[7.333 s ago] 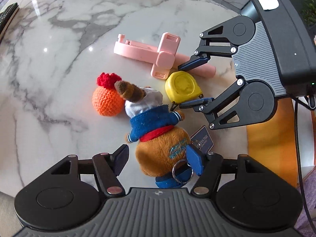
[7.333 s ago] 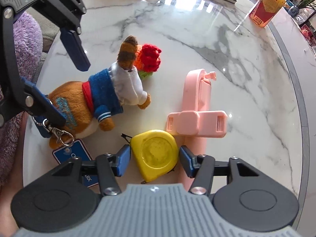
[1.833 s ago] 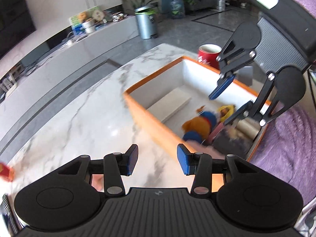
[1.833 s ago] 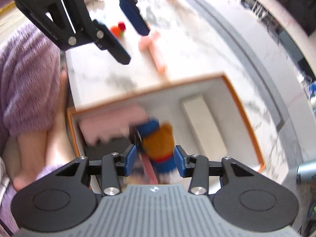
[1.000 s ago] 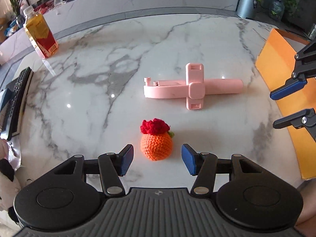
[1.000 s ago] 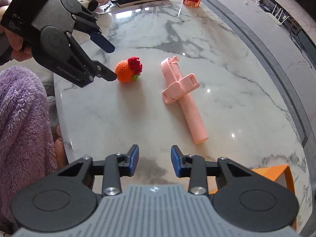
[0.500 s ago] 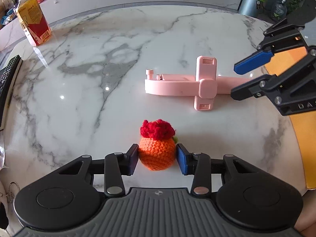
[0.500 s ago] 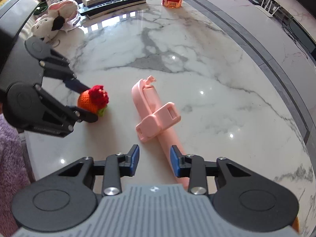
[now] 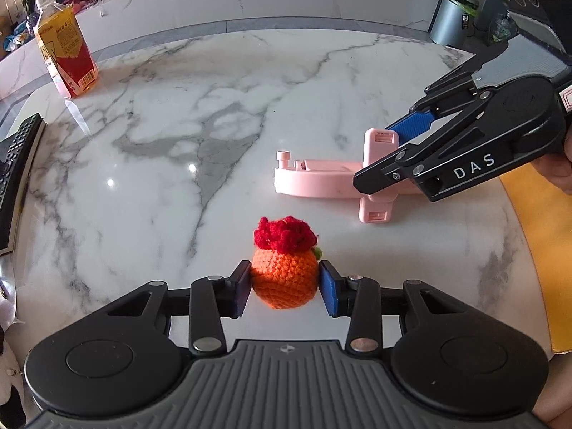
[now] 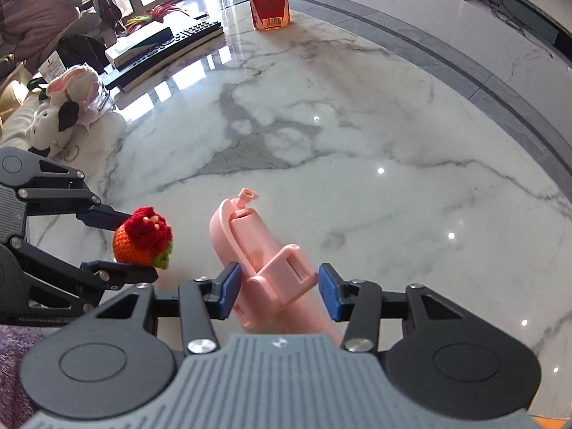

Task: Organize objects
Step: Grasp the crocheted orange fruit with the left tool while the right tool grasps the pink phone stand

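Two items of yours remain on the marble table (image 9: 214, 82), both lying toward its near edge, with the orange box (image 9: 536, 250) at its right edge.

Largest is the pink phone holder (image 10: 257, 250), flat on the tabletop, its clamp crosspiece across the handle. Your right gripper (image 10: 277, 291) straddles that crosspiece. Its jaws have just been opening; they stand spread, with the crosspiece between them. A narrow gap shows at the right pad, and the left pad sits just beside the plastic; whether it touches you cannot tell from this view.

Smaller is the crochet orange (image 9: 284, 279) with its red knitted top, resting just beside the holder, on the side nearer the table's near edge. Your left gripper (image 9: 284, 289) has it pinched: both blue pads press against its sides. Those jaws have been closing and have now settled on the yarn.

Beyond these, at the far edge, a juice carton (image 9: 66, 57) stands upright. A keyboard (image 10: 178, 41) lies along the left edge, with a plush rabbit (image 10: 68, 96) near it at the left corner.
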Demonstrator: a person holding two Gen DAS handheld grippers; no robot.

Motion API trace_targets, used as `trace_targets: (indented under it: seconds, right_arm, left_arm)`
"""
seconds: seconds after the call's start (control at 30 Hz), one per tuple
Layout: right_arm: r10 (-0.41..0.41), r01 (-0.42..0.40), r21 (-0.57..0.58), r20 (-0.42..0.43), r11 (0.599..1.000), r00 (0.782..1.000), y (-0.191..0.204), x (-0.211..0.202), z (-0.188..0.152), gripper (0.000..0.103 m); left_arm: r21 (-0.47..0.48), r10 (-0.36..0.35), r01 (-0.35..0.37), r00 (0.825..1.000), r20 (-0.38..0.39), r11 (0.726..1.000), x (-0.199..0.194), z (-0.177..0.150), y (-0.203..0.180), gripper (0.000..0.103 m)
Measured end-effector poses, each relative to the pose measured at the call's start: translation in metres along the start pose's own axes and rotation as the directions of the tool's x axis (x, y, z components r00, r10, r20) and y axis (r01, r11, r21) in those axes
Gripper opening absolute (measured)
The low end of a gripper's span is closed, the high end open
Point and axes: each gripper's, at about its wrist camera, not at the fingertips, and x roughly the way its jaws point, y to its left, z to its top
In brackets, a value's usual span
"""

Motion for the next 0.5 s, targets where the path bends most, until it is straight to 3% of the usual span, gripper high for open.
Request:
trace_targets:
  seconds: [0.3,0.33,0.37,0.5]
  right_arm:
    - [0.102,-0.102,0.007,0.019,0.995,0.995,0.007,-0.010,-0.007,0.024]
    - [0.116,-0.116,0.003,0.035,0.993,0.993,0.009,-0.012,-0.009,0.020]
    - [0.135,-0.135,-0.005,0.052,0.991,0.990,0.011,-0.015,-0.010,0.008]
    - [0.119,-0.117,-0.057,0.044,0.992,0.992,0.025,-0.018,-0.013,0.006]
  left_arm:
    - [0.000,-0.005,0.005,1.000,-0.010,1.000,-0.001,-0.002,-0.003,0.046]
    - [0.001,-0.006,0.006,1.000,-0.010,1.000,-0.003,-0.002,-0.004,0.046]
    - [0.004,-0.007,0.007,1.000,-0.010,1.000,-0.004,-0.002,-0.006,0.046]
    - [0.024,-0.006,0.006,1.000,-0.009,1.000,-0.013,-0.002,-0.012,0.046]
